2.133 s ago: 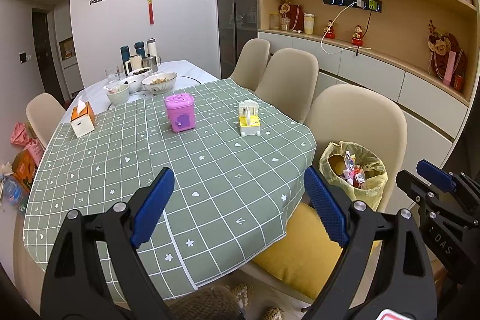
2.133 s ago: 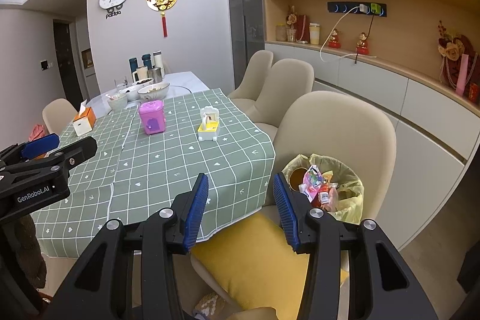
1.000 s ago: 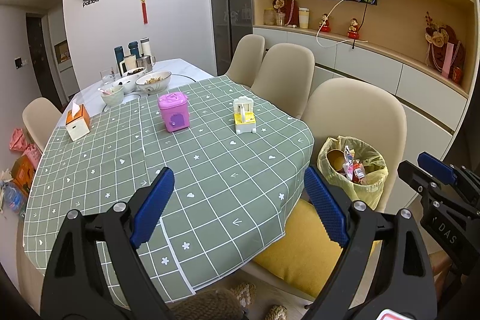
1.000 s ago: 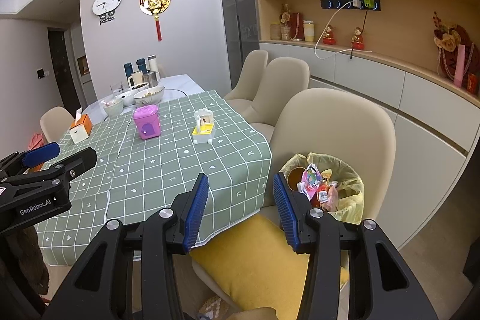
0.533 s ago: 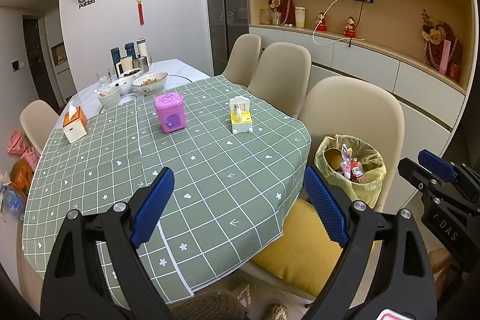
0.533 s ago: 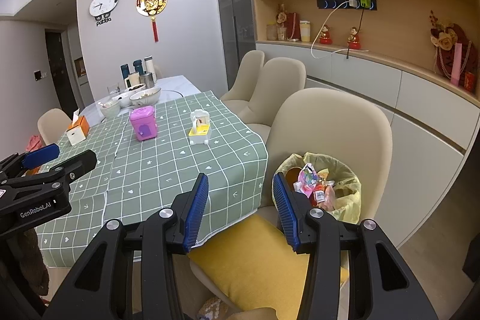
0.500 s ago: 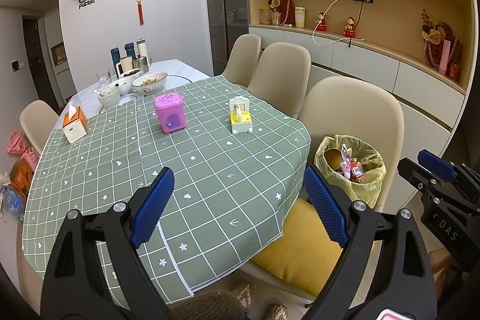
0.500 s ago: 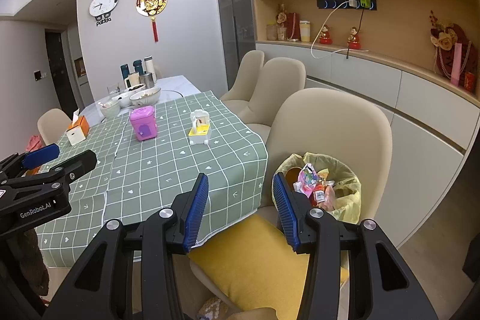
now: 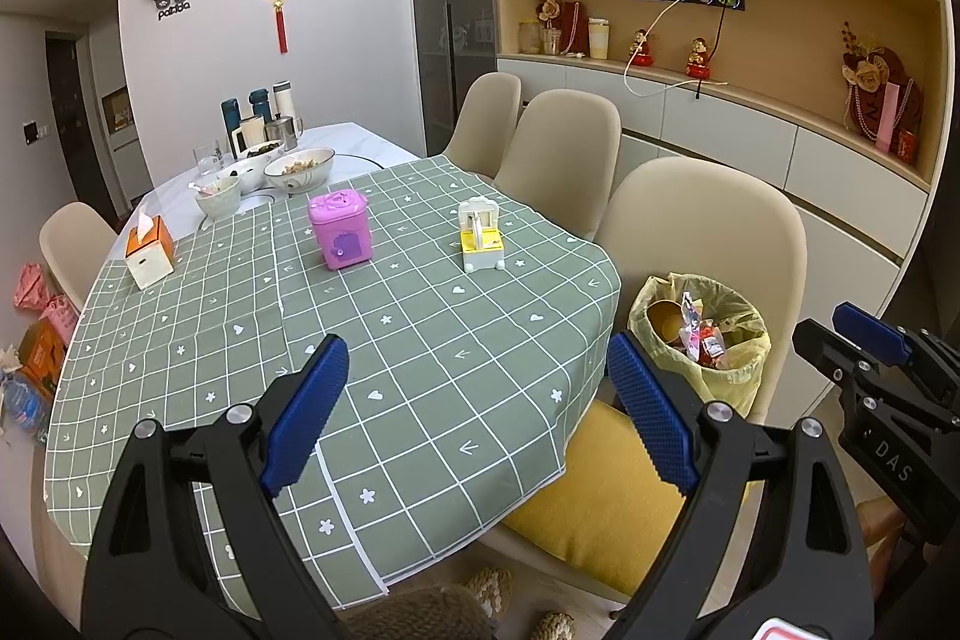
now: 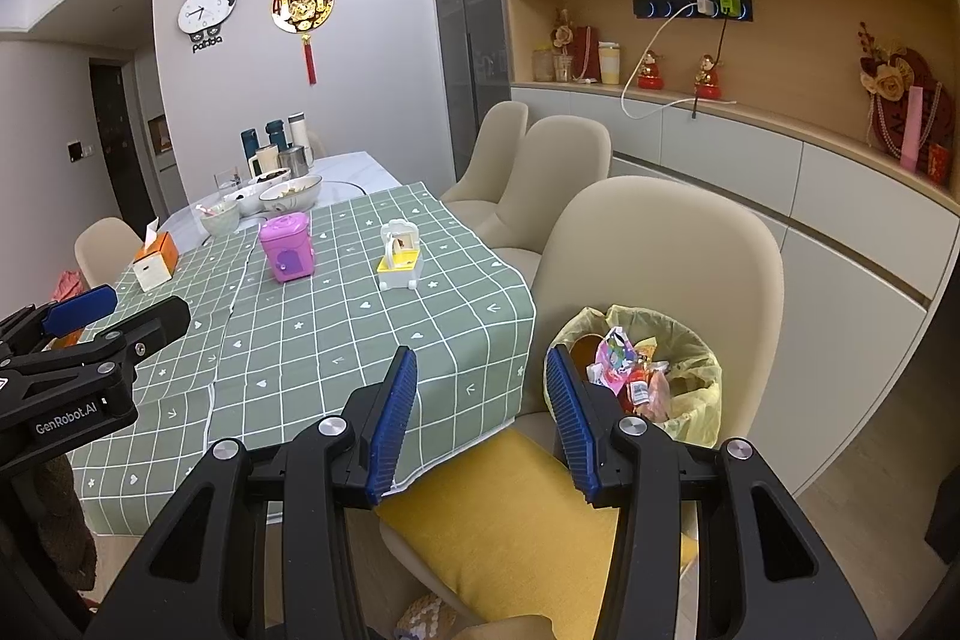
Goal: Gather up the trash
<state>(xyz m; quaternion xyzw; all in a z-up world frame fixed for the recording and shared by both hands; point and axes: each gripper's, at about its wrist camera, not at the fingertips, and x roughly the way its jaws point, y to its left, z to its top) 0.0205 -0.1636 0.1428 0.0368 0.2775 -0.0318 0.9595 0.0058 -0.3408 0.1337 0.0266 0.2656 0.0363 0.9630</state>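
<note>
Seemingly done clearing, both tools hang empty over the green-checked table [image 9: 420,340]: the left gripper [image 9: 474,418] spread wide, the right gripper [image 10: 477,415] parted less. Wrappers already fill the yellow-lined trash bin [image 10: 702,370] on the nearest chair [image 10: 660,244]. A careful last sweep would check the tablecloth for strays.

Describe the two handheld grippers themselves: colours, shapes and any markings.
Both are black plastic clamp-style tools. The left gripper and right gripper each have two angular, cut-out arms with silver screws at the joints, ending in long blue ribbed pads. Seen side-on, the left one reads "GenRobot.AI" in white and the right one "DAS". No cables or sleeves show.
</note>
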